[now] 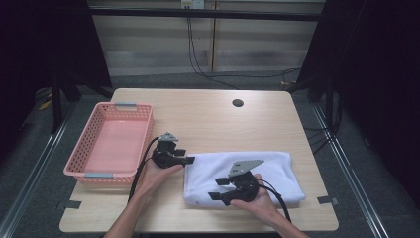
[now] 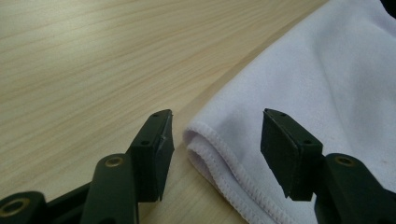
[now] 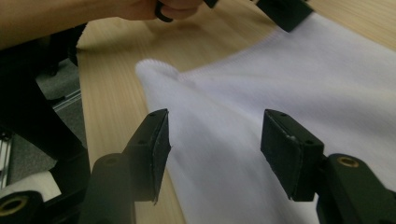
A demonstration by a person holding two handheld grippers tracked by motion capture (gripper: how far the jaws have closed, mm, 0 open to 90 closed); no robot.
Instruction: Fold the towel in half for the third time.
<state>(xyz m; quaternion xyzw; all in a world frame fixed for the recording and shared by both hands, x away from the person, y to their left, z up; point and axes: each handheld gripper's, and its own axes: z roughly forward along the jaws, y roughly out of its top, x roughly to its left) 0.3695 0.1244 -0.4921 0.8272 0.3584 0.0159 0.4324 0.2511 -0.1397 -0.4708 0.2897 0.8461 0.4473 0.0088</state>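
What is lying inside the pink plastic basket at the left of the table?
The pink perforated plastic basket appears empty; its bare pink floor shows. The strip behind its near wall stays hidden.

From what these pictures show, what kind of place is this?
Probably a lab or recording room, not a home. A plain wooden table stands on grey carpet between dark curtains, loose cables run along the back wall, and tape marks sit at the table's near corners.
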